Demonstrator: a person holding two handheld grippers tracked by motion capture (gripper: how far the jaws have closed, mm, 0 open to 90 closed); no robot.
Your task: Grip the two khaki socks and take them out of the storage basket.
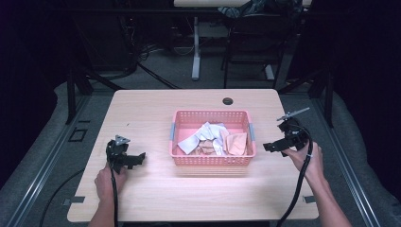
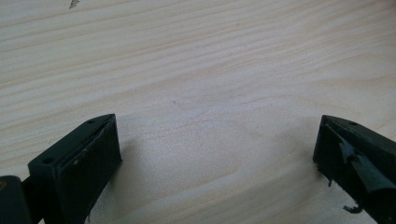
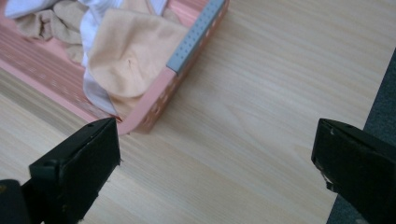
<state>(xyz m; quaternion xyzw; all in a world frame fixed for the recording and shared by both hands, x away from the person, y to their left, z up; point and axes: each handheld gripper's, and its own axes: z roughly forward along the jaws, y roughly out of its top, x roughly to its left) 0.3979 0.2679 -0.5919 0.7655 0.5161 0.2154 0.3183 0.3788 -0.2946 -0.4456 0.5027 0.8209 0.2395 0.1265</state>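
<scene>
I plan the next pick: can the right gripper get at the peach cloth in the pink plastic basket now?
Probably yes. The right gripper is open beside the pink plastic basket, and the peach cloth lies uncovered near that wall.

Basket (image 1: 212, 158) mid-table (image 1: 151, 198) with crumpled cloths (image 1: 215, 138) inside, left claw (image 1: 137, 158) and right claw (image 1: 270, 146) flanking it.

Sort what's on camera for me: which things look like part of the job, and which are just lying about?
Likely part of the job:
- pink basket
- white cloths in it
- peach cloth in it
- left gripper, open, over bare table
- right gripper, open, beside the basket

Just lying about:
- chair behind the table
- desk leg
- floor cables
</scene>
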